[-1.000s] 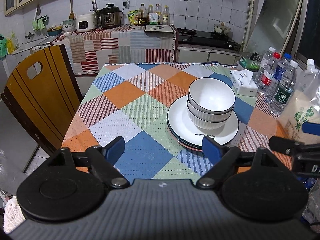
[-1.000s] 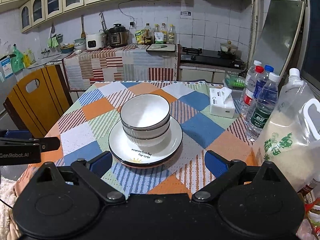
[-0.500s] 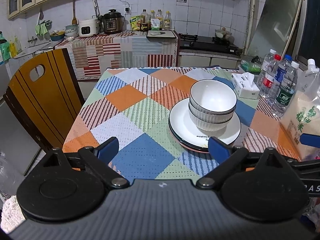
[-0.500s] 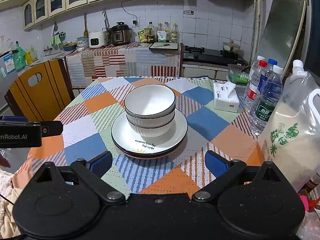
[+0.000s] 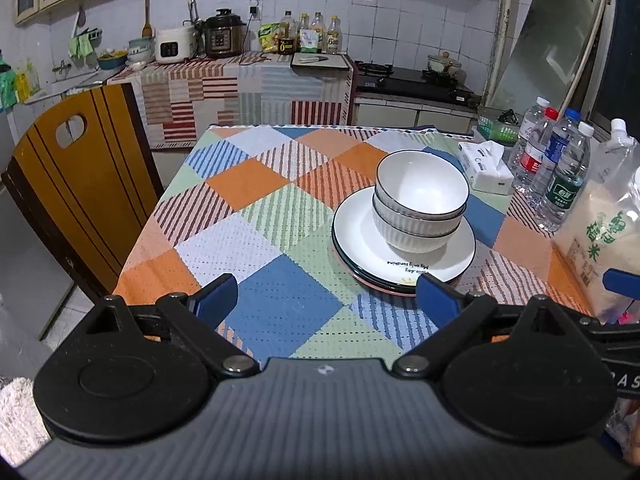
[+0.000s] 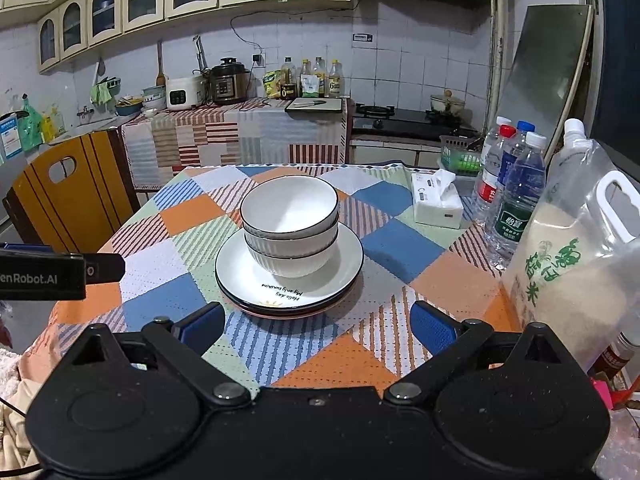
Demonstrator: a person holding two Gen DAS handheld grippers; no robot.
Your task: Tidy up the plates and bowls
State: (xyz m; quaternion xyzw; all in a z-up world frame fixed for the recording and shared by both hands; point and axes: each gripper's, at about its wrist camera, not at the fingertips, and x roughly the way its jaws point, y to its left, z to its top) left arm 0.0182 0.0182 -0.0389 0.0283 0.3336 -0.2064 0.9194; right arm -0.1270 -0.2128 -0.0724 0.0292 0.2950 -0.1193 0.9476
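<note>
Both our grippers have drawn back from the stacked bowls [image 6: 290, 226].
Left gripper [image 5: 326, 298] and right gripper [image 6: 316, 326] gape wide, empty; bowls sit on plates [image 6: 340, 280] near the table's [image 5: 256, 184] right edge.

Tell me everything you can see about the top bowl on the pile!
The top bowl is white, looks like glazed ceramic, with a thin dark line round its rim and fine ribs down its outside. It is empty and sits upright, nested inside a matching lower bowl. That one stands on a stack of plates on the checked tablecloth. Only the lower bowl touches it; both grippers are open and short of the stack.
</note>
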